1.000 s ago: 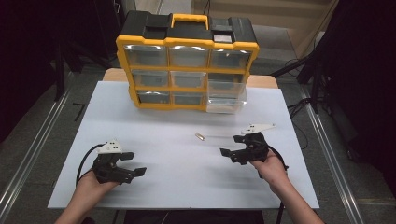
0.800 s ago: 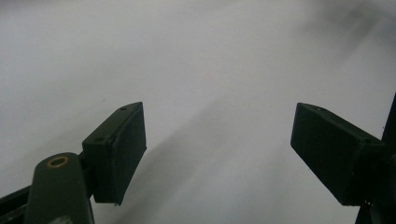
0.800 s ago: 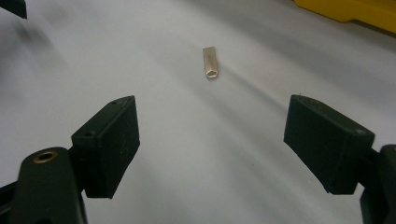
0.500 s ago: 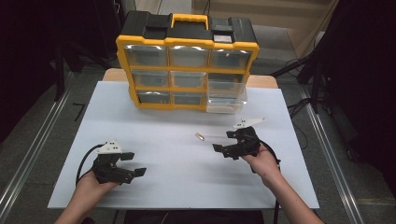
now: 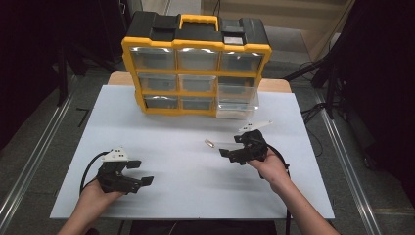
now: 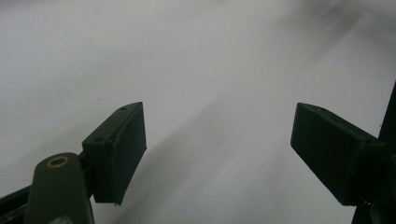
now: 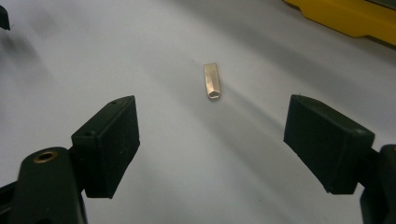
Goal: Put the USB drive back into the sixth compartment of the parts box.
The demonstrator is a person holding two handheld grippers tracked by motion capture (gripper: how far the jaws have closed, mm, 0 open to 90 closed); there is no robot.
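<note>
Bench (image 5: 186,196): white top, seen from the high view, carrying everything below.

Organizer (image 5: 195,63): yellow/black parts cabinet w/ clear drawers, standing upright at the far side of the bench, well beyond both sets of fingers. One lower drawer on its right side is seen pulled out a bit. Its yellow edge is caught at the top right corner of the right gripper view.

Left gripper (image 5: 139,172): held in the left hand (image 5: 95,200) low over the bench near the front edge. Fingers (image 6: 116,149) are spread wide, nothing between them, only bare bench ahead.

Right gripper (image 5: 226,150): held in the right hand (image 5: 269,169), pointed toward bench centre. Fingers (image 7: 107,144) are spread wide, nothing gripped.

Metal piece (image 7: 212,81): small, flat, silvery, oblong; exact type can't be told. Lying flat on the bench just ahead of the right fingers, roughly centred on the gap btwn them, not touched. Well apart from the left fingers, between right fingers and organizer.
</note>
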